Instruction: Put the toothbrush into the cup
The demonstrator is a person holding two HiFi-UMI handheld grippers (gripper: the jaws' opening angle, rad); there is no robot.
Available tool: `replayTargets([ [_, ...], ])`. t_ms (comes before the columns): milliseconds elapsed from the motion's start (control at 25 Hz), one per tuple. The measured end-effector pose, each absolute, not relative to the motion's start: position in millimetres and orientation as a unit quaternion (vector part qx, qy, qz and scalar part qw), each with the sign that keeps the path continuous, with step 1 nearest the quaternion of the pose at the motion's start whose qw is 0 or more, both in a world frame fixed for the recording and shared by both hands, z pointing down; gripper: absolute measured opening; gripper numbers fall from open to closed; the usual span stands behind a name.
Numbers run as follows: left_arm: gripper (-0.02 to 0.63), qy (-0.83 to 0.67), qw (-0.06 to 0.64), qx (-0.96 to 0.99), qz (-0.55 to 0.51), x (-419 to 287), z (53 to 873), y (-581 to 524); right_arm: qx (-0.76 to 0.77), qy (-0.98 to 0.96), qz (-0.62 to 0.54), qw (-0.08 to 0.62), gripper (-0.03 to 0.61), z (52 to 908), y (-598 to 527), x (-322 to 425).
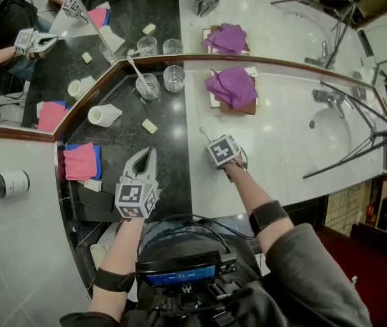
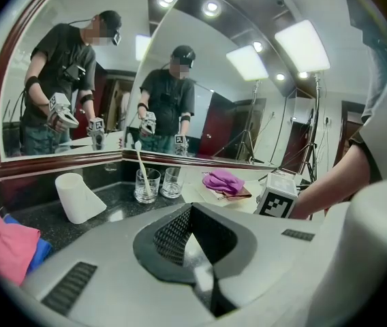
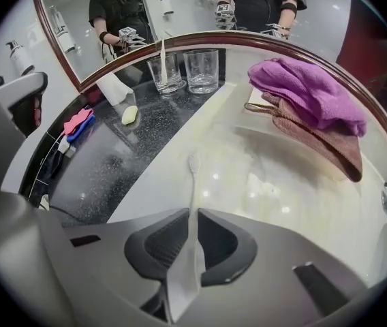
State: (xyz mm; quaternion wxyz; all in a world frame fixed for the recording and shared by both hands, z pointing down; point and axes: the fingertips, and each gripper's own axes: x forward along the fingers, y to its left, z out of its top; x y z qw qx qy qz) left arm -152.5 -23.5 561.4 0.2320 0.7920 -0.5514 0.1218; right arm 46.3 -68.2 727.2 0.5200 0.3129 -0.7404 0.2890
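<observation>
The right gripper points steeply down at the white counter, and its two jaws are squeezed tight on the handle of the thin white toothbrush. The brush head sticks out past the jaws, low over the white counter, and I cannot tell if it touches the top. The cube on this gripper has black and white squares on it but no words. The left gripper is over the black counter just beside it, with its jaws pressed together and nothing in them. Farther back, near the mirror, two cups stand side by side. The glass cup has another white brush standing in it, and the empty glass cup is just to its right. Both are well apart from the toothbrush in the jaws. A purple towel sits on a brown one on the white counter, to the right of the cups. A small bar of soap and a white paper cup on its side lie on the black counter. A pink cloth lies on a blue one at the left. The tap and sink are far to the right. A little blue screen on the person's chest has writing too small to read.
</observation>
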Motion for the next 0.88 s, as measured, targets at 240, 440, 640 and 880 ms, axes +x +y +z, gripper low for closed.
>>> replayTargets([
  [240,0.002,-0.549,0.230,0.794,0.125,-148,561,-23,0.321,-0.737,0.291,0.519,0.058,725,-67,52],
  [440,0.002,-0.549,0.228,0.794,0.127,-149,559,-24,0.328,-0.745,0.281,0.508,0.058,714,-71,51],
  [640,0.002,-0.548,0.223,0.796,0.126,-147,556,-25,0.335,-0.762,0.273,0.483,0.058,692,-75,48],
  [880,0.002,-0.547,0.214,0.800,0.123,-142,548,-25,0.342,-0.792,0.260,0.433,0.058,660,-79,40],
])
